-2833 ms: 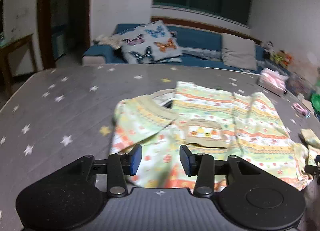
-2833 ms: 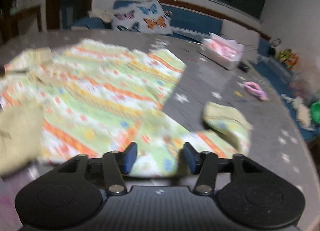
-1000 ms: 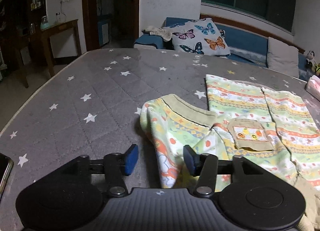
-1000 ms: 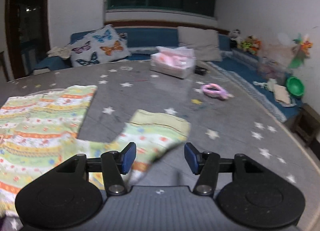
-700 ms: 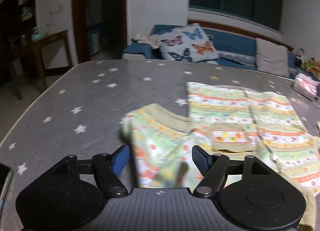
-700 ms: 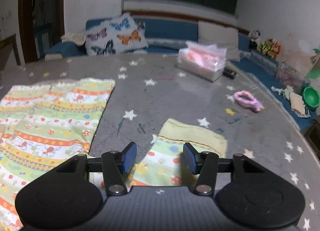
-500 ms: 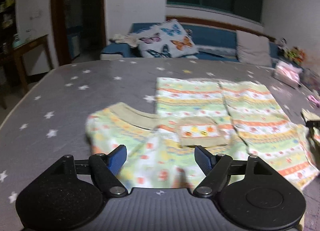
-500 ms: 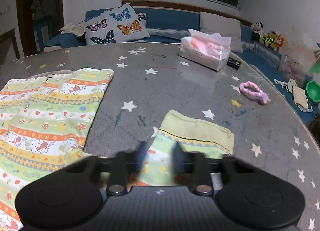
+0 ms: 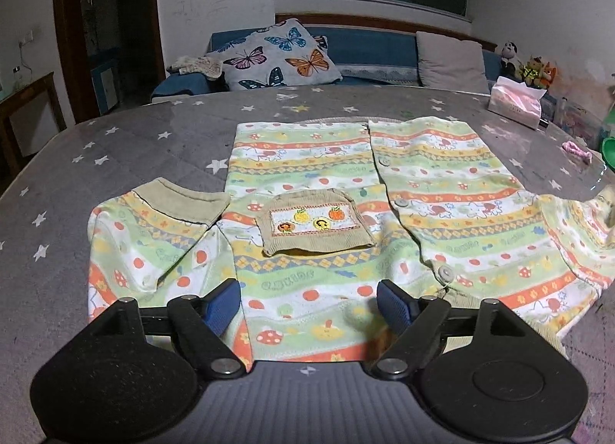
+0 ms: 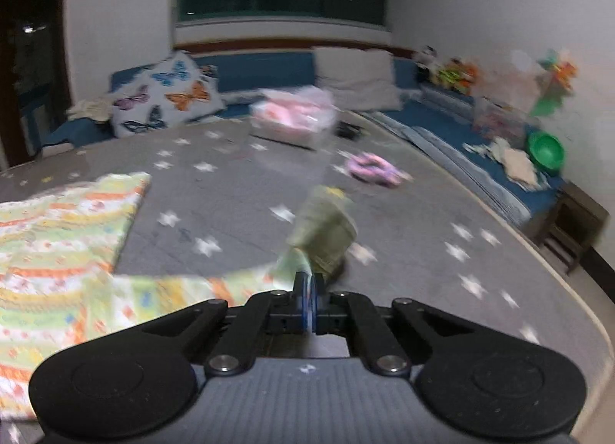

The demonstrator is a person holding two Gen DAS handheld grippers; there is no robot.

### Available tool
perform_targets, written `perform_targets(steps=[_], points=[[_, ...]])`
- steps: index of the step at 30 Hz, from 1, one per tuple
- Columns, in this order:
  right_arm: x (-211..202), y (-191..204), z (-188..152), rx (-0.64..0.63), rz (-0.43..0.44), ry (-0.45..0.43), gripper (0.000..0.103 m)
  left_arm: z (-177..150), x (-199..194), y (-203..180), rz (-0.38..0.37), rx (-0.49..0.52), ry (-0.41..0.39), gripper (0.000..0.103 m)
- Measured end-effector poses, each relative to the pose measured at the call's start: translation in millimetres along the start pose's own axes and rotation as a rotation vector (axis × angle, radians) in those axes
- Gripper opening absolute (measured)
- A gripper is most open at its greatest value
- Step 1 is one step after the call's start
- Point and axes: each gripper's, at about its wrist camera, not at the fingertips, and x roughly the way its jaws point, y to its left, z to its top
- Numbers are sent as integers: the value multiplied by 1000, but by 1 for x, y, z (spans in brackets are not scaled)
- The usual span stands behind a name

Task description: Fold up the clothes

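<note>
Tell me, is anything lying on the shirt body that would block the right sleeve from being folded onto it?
Nothing visible does. The right gripper is shut on the right sleeve, and the shirt body lies flat with only its own sewn-on pocket showing. The tissue box and pink ring sit off to the far side.

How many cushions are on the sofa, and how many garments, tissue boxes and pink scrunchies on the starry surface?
Cushions: 2, the butterfly cushion and the grey cushion
Garments: 1, the patterned shirt
Tissue boxes: 1, the tissue box
Scrunchies: 1, the pink scrunchie
Total: 5
</note>
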Motion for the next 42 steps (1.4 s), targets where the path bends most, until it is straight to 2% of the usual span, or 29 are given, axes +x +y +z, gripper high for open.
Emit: perform_targets(steps=[3,5,8,10,11,16,17,19,21,23,25,30,33,34,35,36,42], points=[[-7,-16,-12,29,-58,5,7,-1,-1,-1,0,5,0,81],[-12,-19,-13,42,-48,-12,7,-1,-2,-2,-2,6,-2,81],[-9,-14,-8,44,47,-10,14,-2,-6,1,-1,1,-13,81],[-2,-6,-3,42,116,11,28,-1,-9,6,4,-12,-24,79],[4,-1,-3,38,138,24,30,-1,-11,9,7,-17,-27,79],[34,17,-4,19,171,82,42,7,-16,34,37,-42,-48,68],[36,19,-5,13,169,73,45,10,-15,40,42,-46,-50,65],[38,23,-6,-4,168,60,61,18,-10,49,54,-51,-53,63],[40,26,-8,-8,169,54,67,25,-3,58,65,-59,-53,59],[40,30,-9,-22,163,49,72,34,7,65,67,-79,-42,50],[42,33,-10,-36,163,41,77,42,20,70,53,-98,-20,48],[42,39,-13,-61,159,26,84,50,48,75,62,-105,30,45],[44,40,-13,-63,157,22,88,50,53,77,63,-106,24,36],[44,40,-13,-65,157,22,89,50,53,78,59,-110,19,28],[44,41,-13,-66,156,21,89,50,51,80,50,-117,12,9],[44,41,-13,-66,156,21,90,49,49,83,44,-128,4,5],[45,42,-13,-67,152,21,90,40,9,116,73,-244,-92,4]])
